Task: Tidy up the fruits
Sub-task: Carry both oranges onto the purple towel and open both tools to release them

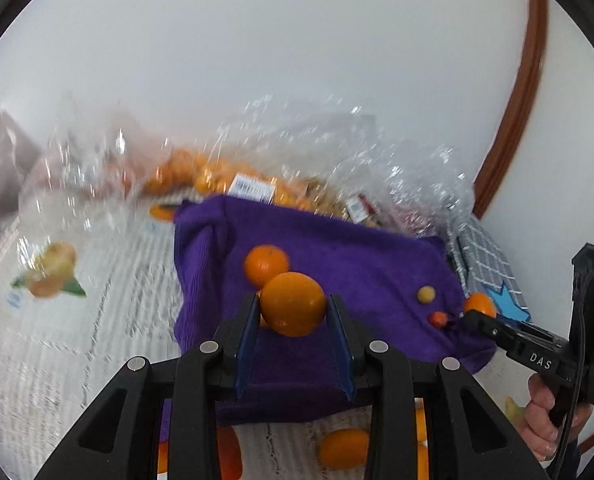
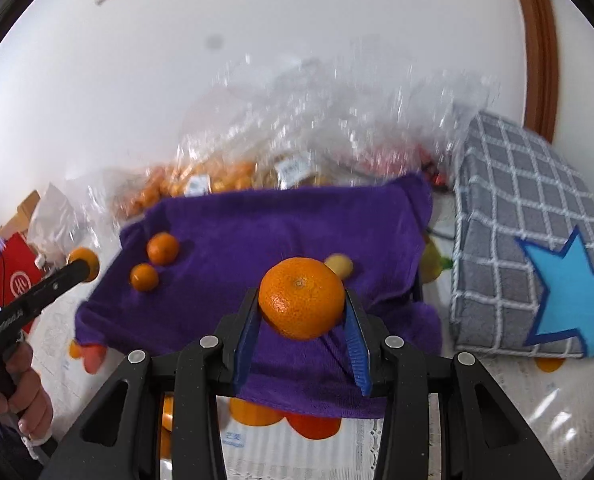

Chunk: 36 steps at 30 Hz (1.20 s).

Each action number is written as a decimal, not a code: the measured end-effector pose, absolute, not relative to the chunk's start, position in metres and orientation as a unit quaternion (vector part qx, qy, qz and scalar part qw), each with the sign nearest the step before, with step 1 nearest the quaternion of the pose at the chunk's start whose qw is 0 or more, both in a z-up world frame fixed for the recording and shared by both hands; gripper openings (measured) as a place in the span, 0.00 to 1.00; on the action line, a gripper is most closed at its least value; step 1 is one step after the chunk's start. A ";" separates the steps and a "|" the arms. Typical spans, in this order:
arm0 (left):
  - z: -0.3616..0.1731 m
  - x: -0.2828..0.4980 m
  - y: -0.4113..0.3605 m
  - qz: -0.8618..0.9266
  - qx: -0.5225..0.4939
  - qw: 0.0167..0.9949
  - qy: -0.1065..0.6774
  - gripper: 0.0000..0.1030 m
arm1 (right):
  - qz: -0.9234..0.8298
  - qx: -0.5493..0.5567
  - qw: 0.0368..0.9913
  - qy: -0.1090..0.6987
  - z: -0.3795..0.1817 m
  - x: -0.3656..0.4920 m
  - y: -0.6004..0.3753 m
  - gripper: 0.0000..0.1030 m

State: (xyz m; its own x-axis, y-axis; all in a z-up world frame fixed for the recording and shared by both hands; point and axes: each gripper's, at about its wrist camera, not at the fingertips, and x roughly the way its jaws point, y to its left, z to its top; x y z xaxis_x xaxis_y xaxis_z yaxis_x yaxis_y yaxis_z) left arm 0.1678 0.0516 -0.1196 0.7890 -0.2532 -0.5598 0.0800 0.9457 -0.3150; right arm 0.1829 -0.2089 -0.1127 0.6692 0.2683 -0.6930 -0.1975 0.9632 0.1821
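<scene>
- My left gripper [image 1: 293, 312] is closed on a smooth orange [image 1: 293, 309]; both blue pads press its sides and it hangs just above the purple towel [image 1: 357, 252].
- My right gripper [image 2: 301, 307] is clamped on a dimpled mandarin [image 2: 301, 303], stem end facing the camera, also over the towel.
- In the left view, one more orange [image 1: 265, 265] lies on the towel right behind the held one, partly hidden by it.
- Further right on the towel sit a small pale yellow fruit [image 1: 426, 294] and a tiny orange-red fruit [image 1: 437, 318], near each other but apart.
- From the right view, two small oranges [image 2: 163, 248] rest close together at the towel's left part, and the yellow fruit peeks out just behind the mandarin.
- The towel is spread on a counter [image 1: 57, 332] covered with a white sheet printed with fruit pictures and text.
- Behind the towel lies a heap of clear plastic bags [image 1: 337, 148], blurred; one holds many small oranges [image 1: 201, 172] and carries a barcode label.
- A grey checked cushion [image 2: 517, 208] with a blue star stands just beside the towel's right edge.
- At the left edge of the right view a red box [image 2: 15, 280] sits on the counter.
- My right hand [image 1: 545, 420] shows in the left view, wrapped around the handle.
- My left hand [image 2: 25, 392] shows in the right view, gripping its handle the same way.
</scene>
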 end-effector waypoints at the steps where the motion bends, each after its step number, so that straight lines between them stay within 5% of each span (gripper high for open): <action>1: -0.123 0.168 0.050 -0.089 -0.136 0.935 0.316 0.32 | 0.129 0.047 0.910 0.392 -0.118 0.184 -0.209 0.39; 28: -0.143 0.182 0.047 -0.083 -0.143 0.922 0.351 0.32 | 0.105 0.001 0.900 0.422 -0.147 0.190 -0.201 0.40; 36: -0.144 0.183 0.045 -0.079 -0.137 0.923 0.351 0.32 | 0.105 0.000 0.902 0.419 -0.145 0.188 -0.199 0.55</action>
